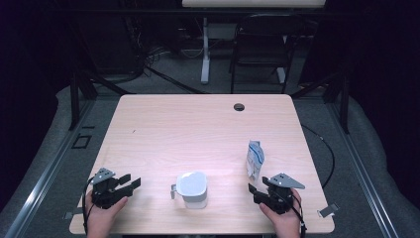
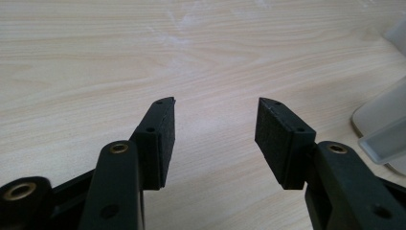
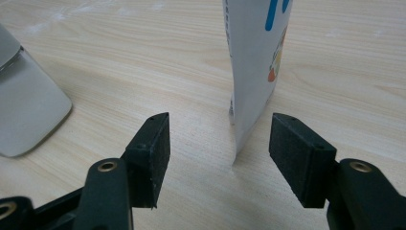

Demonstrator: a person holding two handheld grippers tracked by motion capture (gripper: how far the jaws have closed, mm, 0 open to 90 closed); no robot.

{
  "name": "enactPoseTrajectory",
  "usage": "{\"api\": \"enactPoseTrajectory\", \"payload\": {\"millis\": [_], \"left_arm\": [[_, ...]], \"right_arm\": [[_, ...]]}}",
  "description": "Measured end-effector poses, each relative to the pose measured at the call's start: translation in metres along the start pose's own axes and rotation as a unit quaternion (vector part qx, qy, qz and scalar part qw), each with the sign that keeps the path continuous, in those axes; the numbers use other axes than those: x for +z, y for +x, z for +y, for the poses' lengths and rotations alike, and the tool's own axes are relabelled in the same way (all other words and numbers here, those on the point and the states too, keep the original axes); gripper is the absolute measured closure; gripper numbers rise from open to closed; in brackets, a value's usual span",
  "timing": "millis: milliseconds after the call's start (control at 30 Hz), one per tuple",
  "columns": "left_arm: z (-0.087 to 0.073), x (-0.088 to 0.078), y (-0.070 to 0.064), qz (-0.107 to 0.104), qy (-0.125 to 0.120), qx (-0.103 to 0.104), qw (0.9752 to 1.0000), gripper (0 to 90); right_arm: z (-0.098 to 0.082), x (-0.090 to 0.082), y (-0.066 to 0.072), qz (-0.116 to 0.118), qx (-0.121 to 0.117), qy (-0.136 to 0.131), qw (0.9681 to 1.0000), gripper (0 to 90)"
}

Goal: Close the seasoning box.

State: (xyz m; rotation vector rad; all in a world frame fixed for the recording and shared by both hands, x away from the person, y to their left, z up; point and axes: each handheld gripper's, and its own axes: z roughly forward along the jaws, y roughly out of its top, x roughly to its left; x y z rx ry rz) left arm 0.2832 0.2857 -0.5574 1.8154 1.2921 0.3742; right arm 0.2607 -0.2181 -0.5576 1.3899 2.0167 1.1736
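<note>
A white lidded container (image 1: 192,188) with a small side handle stands near the table's front edge, between my two grippers. A white and blue pouch (image 1: 255,158) stands upright to its right. My left gripper (image 1: 130,184) rests low at the front left, jaws open and empty, pointing toward the container. In the left gripper view its jaws (image 2: 216,101) spread wide over bare wood, with the container (image 2: 383,120) at the right edge. My right gripper (image 1: 255,191) is open just in front of the pouch. In the right gripper view the pouch (image 3: 253,62) stands beyond the open gripper (image 3: 221,117), untouched, and the container (image 3: 24,110) lies at the left.
The light wooden table (image 1: 198,129) has a dark cable hole (image 1: 239,107) near its far edge. Behind the table stand a black chair (image 1: 262,44) and a white desk leg (image 1: 205,54). A black cable (image 1: 327,148) runs off the table's right side.
</note>
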Motion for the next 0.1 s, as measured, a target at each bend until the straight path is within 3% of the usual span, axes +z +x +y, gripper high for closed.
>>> {"api": "enactPoseTrajectory", "payload": {"millis": [100], "left_arm": [[0.0008, -0.0012, 0.0022, 0.009, -0.005, -0.003, 0.9999, 48.1]], "right_arm": [[-0.0007, 0.0006, -0.0006, 0.002, -0.001, 0.001, 1.0, 39.4]]}}
